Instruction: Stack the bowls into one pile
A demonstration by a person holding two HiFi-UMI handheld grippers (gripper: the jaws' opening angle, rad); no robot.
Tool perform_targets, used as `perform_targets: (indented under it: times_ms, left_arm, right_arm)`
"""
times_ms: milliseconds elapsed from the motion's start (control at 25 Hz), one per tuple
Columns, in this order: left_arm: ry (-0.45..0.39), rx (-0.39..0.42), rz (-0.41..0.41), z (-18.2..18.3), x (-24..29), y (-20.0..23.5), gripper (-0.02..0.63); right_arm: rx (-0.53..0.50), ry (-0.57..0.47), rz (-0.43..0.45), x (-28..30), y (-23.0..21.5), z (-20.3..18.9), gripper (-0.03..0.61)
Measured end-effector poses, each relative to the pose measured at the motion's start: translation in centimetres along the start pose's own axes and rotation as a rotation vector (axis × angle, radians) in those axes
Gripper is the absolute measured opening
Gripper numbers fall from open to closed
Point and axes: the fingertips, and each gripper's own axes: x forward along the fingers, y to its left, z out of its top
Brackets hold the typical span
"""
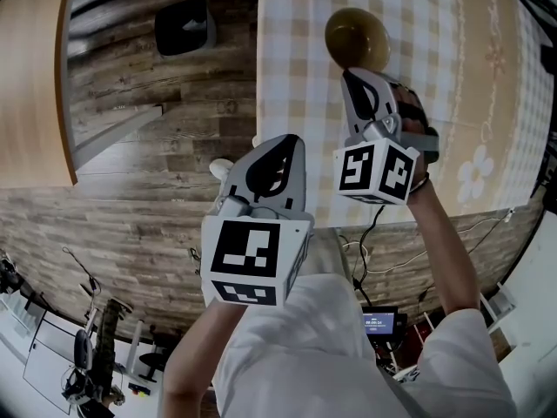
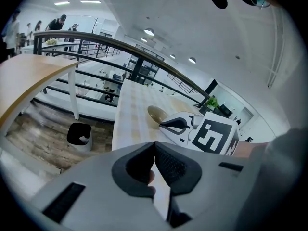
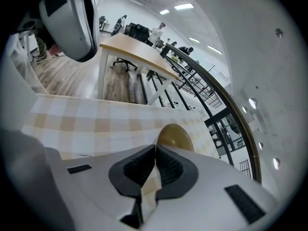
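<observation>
Far left of the bowl [image 1: 357,35], across the plank floor [image 1: 165,146], we see the curved edge of a wooden table [image 1: 35,77]. Nearer the bowl, still to its left, a dark bin [image 1: 184,26] stands on that floor.

Next comes the left gripper [image 1: 291,146], held up left of the bowl and closer to us, over the near left corner of the desk [image 1: 296,50]. In its own view the jaws are pressed together tip to tip with nothing between them.

The bowl, olive-gold, sits on the desk's checked cloth [image 1: 452,77], towards the far side. We make out only this one; whether others are nested in it we cannot tell.

The right gripper [image 1: 348,75] is directly on the near side of the bowl, its tips at the bowl's near rim in the head view. Whether they touch it we cannot tell. In its own view the jaws are closed on each other and empty, and the bowl lies just beyond their tips.

Right of the bowl the cloth is bare, and a pale flower print [image 1: 474,172] shows near its right edge.
</observation>
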Motion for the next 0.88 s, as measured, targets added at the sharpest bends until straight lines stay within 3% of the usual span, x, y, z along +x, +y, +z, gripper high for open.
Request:
perform_targets:
  times_ms: [880]
  left_arm:
    - [-0.006, 0.066, -0.036, 0.4, -2.9, -2.2, 0.023]
  right_arm:
    - [0.051, 0.008, -0.087, -9.4, -0.1, -0.4, 0.037]
